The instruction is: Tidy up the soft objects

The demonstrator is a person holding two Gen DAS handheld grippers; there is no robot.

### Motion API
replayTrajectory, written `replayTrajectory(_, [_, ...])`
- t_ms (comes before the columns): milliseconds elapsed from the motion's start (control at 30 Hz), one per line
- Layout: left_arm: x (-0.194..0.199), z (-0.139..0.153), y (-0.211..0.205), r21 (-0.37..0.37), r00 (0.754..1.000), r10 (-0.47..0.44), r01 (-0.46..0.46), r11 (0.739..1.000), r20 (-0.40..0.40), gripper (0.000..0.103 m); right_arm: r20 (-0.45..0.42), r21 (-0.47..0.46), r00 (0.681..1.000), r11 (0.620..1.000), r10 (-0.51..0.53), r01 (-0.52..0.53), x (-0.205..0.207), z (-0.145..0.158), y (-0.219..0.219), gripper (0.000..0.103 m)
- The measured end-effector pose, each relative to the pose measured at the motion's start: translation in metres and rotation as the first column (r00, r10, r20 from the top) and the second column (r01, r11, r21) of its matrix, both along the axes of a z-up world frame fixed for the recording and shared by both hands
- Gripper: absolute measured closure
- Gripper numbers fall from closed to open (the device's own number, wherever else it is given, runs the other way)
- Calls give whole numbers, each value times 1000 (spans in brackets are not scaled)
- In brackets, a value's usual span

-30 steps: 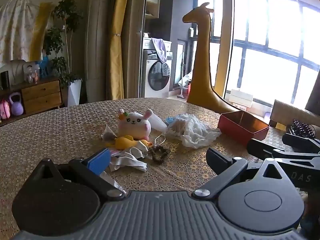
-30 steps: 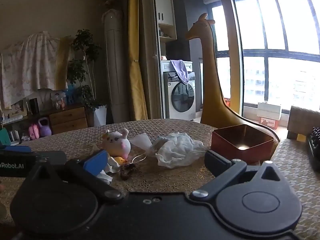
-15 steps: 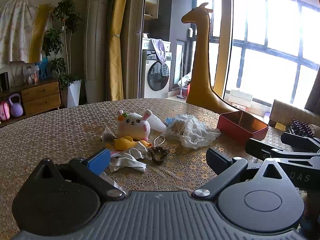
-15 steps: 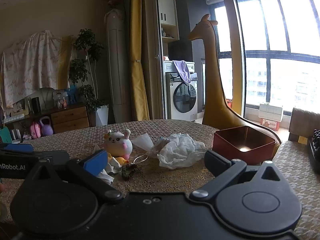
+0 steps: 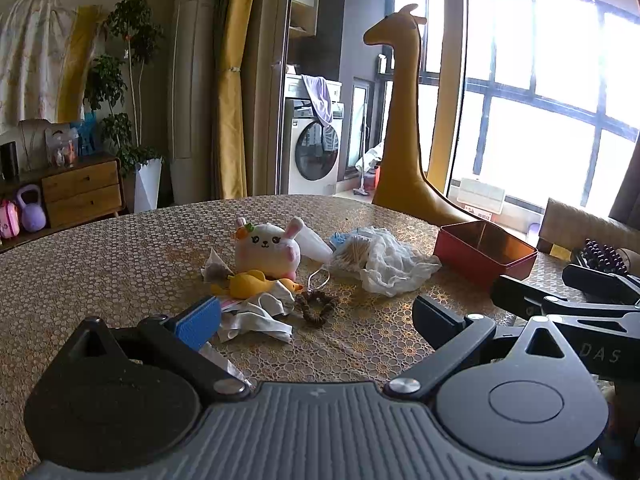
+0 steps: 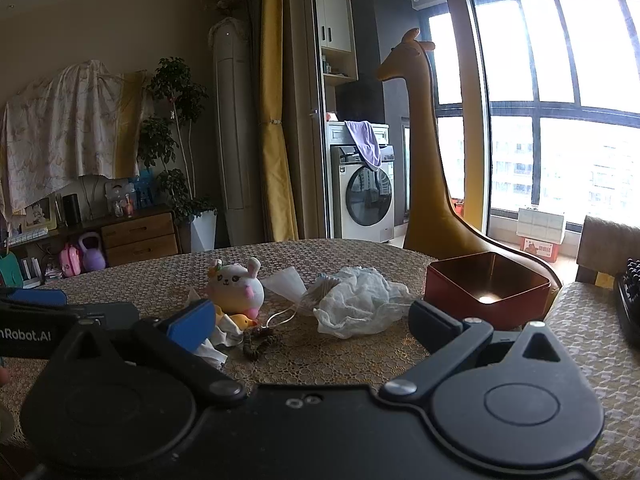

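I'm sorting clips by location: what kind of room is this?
Most likely a home living or dining area: a round patterned table, a washing machine in the alcove behind, a wooden dresser with toys beside it, and tall windows.

Both wrist cameras sit low at the table's [image 5: 120,264] near edge, side by side, facing the same clutter and window.

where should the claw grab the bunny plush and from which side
Grip the bunny plush across its round body, coming from above. It sits upright with its top free, while the yellow duck crowds its front base and the white cone lies close beside its ear, so a low sideways approach would likely snag them. Both claws, left and right, are open and empty.
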State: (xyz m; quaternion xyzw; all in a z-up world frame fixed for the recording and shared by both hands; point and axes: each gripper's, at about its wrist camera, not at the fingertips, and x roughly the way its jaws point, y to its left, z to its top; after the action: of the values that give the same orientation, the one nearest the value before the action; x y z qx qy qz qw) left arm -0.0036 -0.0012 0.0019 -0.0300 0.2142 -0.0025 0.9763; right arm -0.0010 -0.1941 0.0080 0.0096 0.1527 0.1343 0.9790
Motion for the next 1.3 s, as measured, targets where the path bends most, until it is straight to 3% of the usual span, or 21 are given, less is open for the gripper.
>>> replayTrajectory(1300, [1, -2, 5, -25, 1000, 17, -18, 1000, -19, 0, -10, -5, 1000, 1000, 20, -20, 3, -5, 4, 1])
